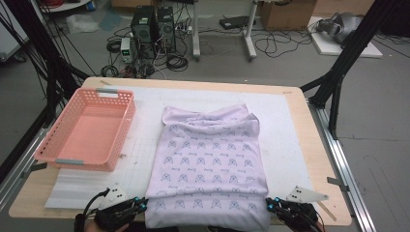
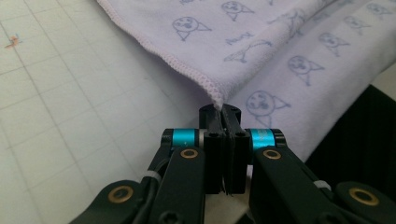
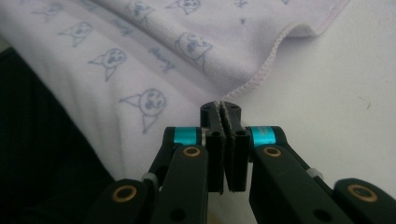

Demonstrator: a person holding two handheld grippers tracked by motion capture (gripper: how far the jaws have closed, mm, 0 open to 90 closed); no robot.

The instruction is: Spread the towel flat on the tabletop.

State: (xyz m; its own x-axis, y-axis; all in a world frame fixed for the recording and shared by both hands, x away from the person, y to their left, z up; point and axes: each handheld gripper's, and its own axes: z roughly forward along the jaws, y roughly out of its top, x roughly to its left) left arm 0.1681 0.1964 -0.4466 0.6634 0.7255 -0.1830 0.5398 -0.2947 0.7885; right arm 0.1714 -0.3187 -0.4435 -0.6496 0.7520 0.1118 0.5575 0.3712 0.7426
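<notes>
Towel (image 1: 208,164), lilac with printed faces, lay folded at table (image 1: 309,145) centre, near edge hanging over at 6 o'clock. Left gripper (image 1: 141,202) pinched its 7 o'clock corner; right gripper (image 1: 270,203) pinched its 5 o'clock corner, jaws closed. Pink basket (image 1: 87,130) stood at 9 o'clock, apart.

Item count, table surface:
- Pale lilac cloth with blue cat-face print (image 1: 208,169): 1.
- Pink slotted plastic basket with grey handles (image 1: 89,128): 1.
- White gridded foam mat (image 1: 290,125): 1.
- Black two-jaw grippers: 2, left gripper (image 1: 142,202), right gripper (image 1: 270,203).
- Black computer towers (image 1: 153,28) on floor: 2.
</notes>
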